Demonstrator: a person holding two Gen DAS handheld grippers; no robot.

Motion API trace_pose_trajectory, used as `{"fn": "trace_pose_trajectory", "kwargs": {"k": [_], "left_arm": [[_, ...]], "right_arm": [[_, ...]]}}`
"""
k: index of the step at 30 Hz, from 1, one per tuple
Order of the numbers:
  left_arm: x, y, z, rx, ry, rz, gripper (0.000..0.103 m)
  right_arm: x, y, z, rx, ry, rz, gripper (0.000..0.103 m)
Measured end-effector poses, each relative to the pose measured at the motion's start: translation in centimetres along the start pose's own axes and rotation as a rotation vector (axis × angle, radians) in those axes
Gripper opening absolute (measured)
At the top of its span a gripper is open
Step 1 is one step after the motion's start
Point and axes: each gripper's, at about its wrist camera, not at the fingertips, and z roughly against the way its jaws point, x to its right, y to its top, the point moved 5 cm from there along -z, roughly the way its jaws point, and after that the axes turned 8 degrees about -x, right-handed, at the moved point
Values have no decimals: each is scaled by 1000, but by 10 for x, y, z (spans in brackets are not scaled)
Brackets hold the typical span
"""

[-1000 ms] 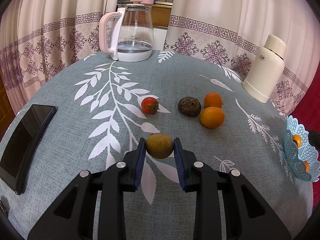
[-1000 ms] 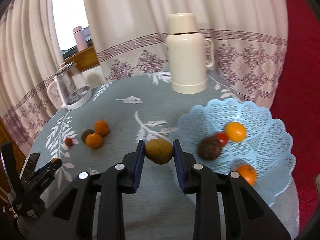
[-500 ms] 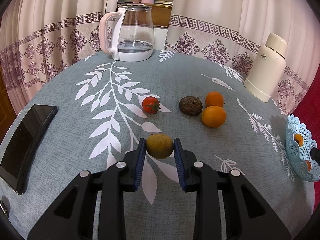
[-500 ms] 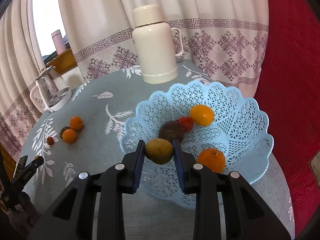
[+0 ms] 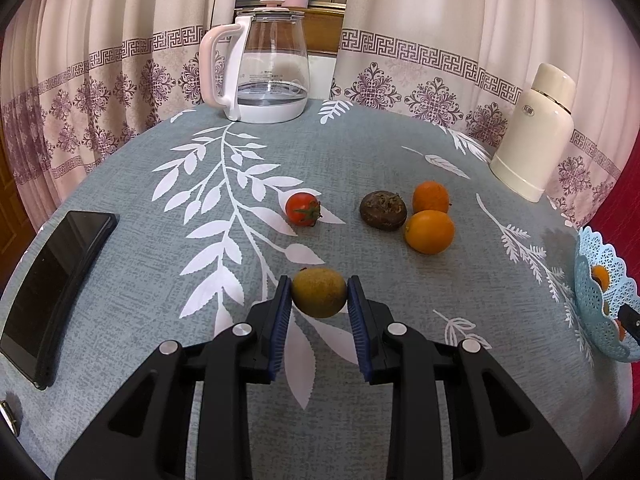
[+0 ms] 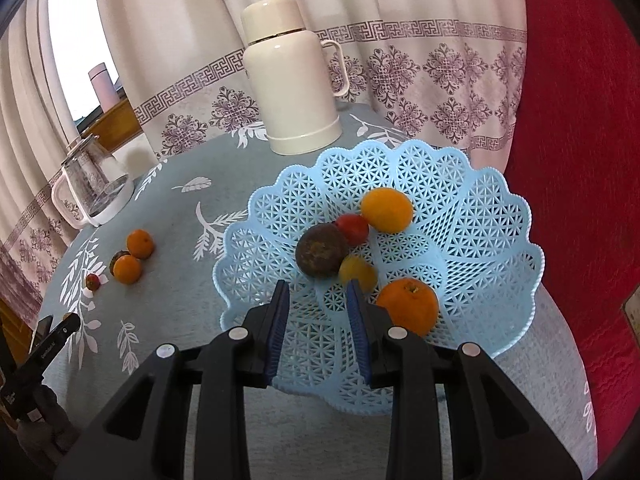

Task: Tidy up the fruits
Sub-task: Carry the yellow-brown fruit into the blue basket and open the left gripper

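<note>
Greenish-brown fruit point(image 5: 319, 298) sits pinched at the tips of the left tongs point(image 5: 319, 280). Beyond them on the tablecloth point(image 5: 400, 152) lie a tomato point(image 5: 303, 208), a dark wrinkled fruit point(image 5: 383, 210) and two oranges point(image 5: 430, 231) (close together, off to the right). The right tongs point(image 6: 318, 284) stand spread, nothing between the pads, over the near side of the blue basket point(image 6: 480, 208). A yellowish fruit point(image 6: 356, 270) lies just past their right tip, a dark round fruit point(image 6: 320, 250) beside it, then a red tomato point(image 6: 353, 228) and a yellow-orange fruit point(image 6: 387, 210).

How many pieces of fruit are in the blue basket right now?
5: an orange nearest, a yellow-green fruit beside a dark brown fruit, a tomato and a yellow-orange fruit behind. None looks hidden.
</note>
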Motion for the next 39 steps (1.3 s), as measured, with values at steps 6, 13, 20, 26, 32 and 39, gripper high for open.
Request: {"fn": "trace_pose_trajectory", "kwargs": {"k": [6, 13, 20, 26, 32, 39], "left_arm": [[1, 0, 0, 2, 4, -7, 29], [14, -1, 5, 2, -10, -39, 29], [35, -3, 13, 1, -38, -67, 29], [59, -3, 19, 6, -66, -112, 29], [95, -2, 27, 16, -104, -176, 29], [140, 1, 33, -2, -213, -231, 29]], "right_arm": [[2, -2, 2, 14, 2, -8, 30], [8, -3, 9, 61, -34, -19, 38], [15, -2, 21, 142, -112, -4, 54], [28, 0, 23, 152, -110, -37, 55], [38, 2, 25, 163, -106, -66, 55], [49, 0, 23, 175, -100, -111, 55]]}}
